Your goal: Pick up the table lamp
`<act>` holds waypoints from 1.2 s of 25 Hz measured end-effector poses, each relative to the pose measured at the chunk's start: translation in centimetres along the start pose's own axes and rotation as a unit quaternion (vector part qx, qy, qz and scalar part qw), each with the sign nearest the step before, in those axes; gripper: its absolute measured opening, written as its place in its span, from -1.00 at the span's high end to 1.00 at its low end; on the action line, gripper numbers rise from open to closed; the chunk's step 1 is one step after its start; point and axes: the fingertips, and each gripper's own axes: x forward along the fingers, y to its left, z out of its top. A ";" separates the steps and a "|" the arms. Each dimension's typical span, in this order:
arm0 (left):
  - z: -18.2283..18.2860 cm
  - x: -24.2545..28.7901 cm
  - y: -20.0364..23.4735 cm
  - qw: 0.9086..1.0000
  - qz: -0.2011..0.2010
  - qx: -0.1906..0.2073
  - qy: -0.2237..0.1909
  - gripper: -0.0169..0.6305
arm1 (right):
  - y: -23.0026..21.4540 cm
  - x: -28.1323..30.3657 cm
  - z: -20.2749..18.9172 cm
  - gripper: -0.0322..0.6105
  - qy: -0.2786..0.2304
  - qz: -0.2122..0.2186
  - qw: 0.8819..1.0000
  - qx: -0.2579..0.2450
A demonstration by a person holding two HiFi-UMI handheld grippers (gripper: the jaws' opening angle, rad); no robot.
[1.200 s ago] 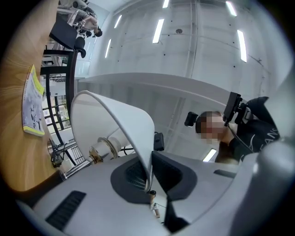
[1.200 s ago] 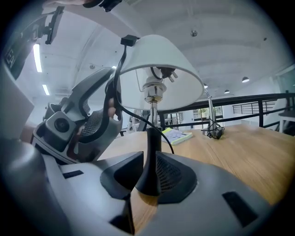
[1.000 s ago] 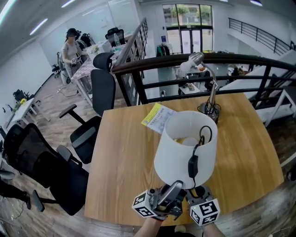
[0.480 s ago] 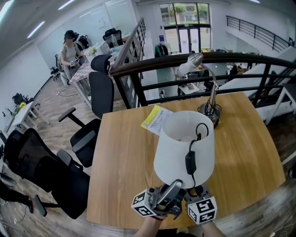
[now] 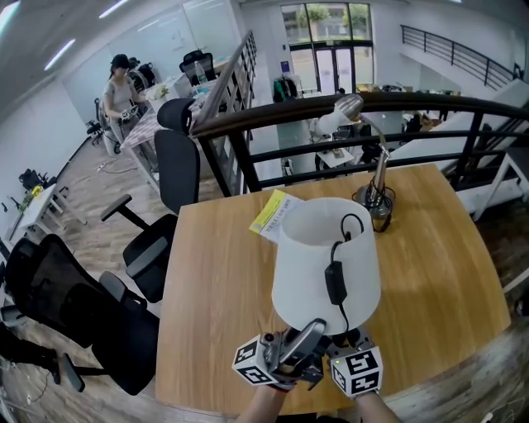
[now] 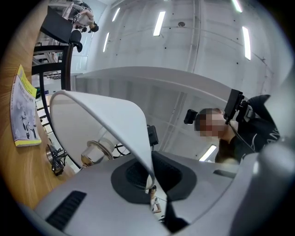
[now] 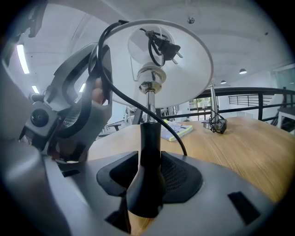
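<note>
Left gripper (image 6: 150, 177) is clamped on the rim of the table lamp (image 5: 306, 264), pinching its white shade (image 6: 115, 115). Right gripper (image 7: 148, 170) has just been opening its jaws. The black stem (image 7: 150, 138) stands between them, and I see no squeeze on it. The lamp is at the near edge of the wooden table (image 5: 215, 273).

Bright, even indoor light: ceiling strip lights (image 5: 62, 51) + daylight thru far windows (image 5: 335, 21). White lamp shade (image 5: 318, 273) is nearly blown out and throws a soft shadow on the worktop (image 5: 215, 273) to its right. Head view is sharp but w/ heavy fisheye: railing (image 5: 331, 111) bows, edges curve. Both gripper views have dark vignette in the corners and glare from the strips. Left claw (image 6: 150, 184) & right claw (image 7: 145, 182), up close, look soft; bkgd is clearer.
</note>
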 end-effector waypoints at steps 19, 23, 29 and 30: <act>1.4 1.2 1.6 1.000 -0.005 0.004 0.019 0.90 | -0.5 2.6 0.3 0.42 0.056 -0.006 0.998 0.013; 1.3 1.3 1.6 0.999 -0.007 0.008 0.034 0.90 | -0.6 2.9 0.3 0.38 0.058 -0.003 0.998 0.021; 1.0 1.6 1.3 0.999 -0.009 0.009 0.043 0.90 | -0.7 2.6 0.5 0.38 0.037 -0.009 0.999 0.026; 0.9 1.6 1.3 0.999 -0.010 0.009 0.044 0.90 | -0.7 2.5 0.5 0.38 0.035 -0.011 0.999 0.027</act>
